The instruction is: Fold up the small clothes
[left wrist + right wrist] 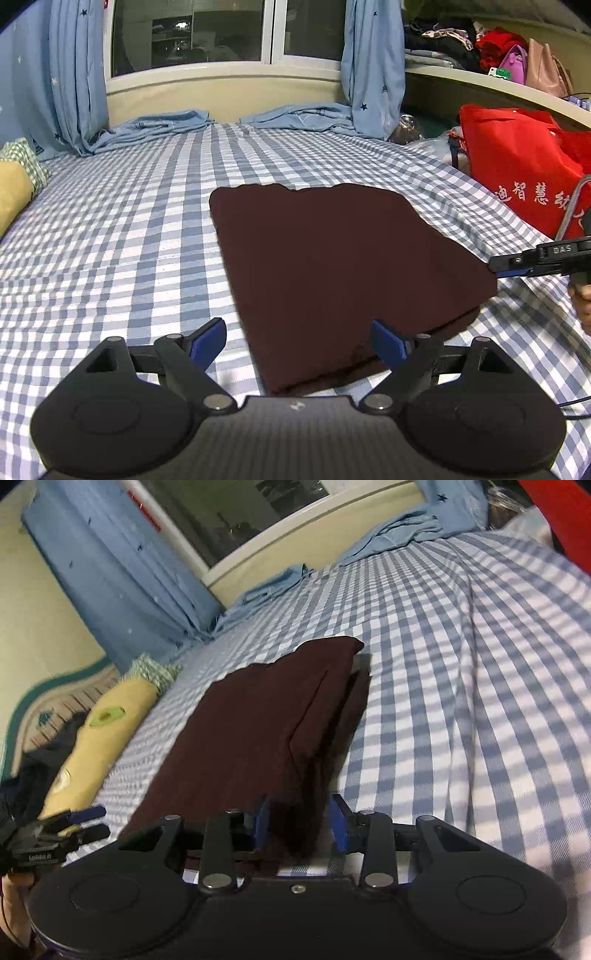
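Both tools sit at the dark maroon garment (343, 273), which lies folded flat on my blue-checked bedsheet (129, 236). Left gripper (299, 341) hangs spread wide over its near corner, gripping nothing. Right gripper (301, 825) pinches a raised fold at its edge. Beyond the garment I see blue star curtains (77, 74), a dark window (192, 33), a red bag (517, 162).

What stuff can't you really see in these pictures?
- Dark red cloth, right wrist view: its near edge sits between the right gripper fingers, blurred; whether they pinch it is unclear.
- Red bag, left wrist view: cut off by the picture's edge.
- Things on the shelf: too small to name.
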A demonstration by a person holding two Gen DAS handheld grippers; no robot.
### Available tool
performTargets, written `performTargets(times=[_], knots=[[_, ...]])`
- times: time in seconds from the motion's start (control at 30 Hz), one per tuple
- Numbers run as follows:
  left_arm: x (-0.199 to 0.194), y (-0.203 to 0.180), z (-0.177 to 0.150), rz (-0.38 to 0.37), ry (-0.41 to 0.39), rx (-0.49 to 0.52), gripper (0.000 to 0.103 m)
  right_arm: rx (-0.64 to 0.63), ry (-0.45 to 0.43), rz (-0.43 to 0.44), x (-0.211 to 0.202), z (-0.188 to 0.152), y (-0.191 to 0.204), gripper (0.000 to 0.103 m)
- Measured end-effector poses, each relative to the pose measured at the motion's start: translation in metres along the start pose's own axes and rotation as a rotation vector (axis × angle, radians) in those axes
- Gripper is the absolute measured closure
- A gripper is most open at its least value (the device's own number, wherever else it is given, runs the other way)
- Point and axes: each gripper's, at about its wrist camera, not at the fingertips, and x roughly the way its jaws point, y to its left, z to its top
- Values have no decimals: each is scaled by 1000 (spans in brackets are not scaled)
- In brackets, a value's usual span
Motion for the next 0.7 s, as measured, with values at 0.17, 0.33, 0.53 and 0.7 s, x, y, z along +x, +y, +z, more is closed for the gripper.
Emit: performTargets(times=[0.17, 0.33, 0.53, 0.7], knots=[[-18, -3, -3, 11, -12, -5, 15, 101, 17, 213, 13, -13, -16, 73], [-26, -7, -2, 11, -17, -19, 15, 251, -132, 356, -12, -26, -41, 103], [-26, -19, 0, 12, -15, -5, 14, 213, -123, 192, -31, -36, -49, 91], [-27, -26, -2, 10, -10, 13, 14, 99, -160, 224, -35, -22, -31, 82]])
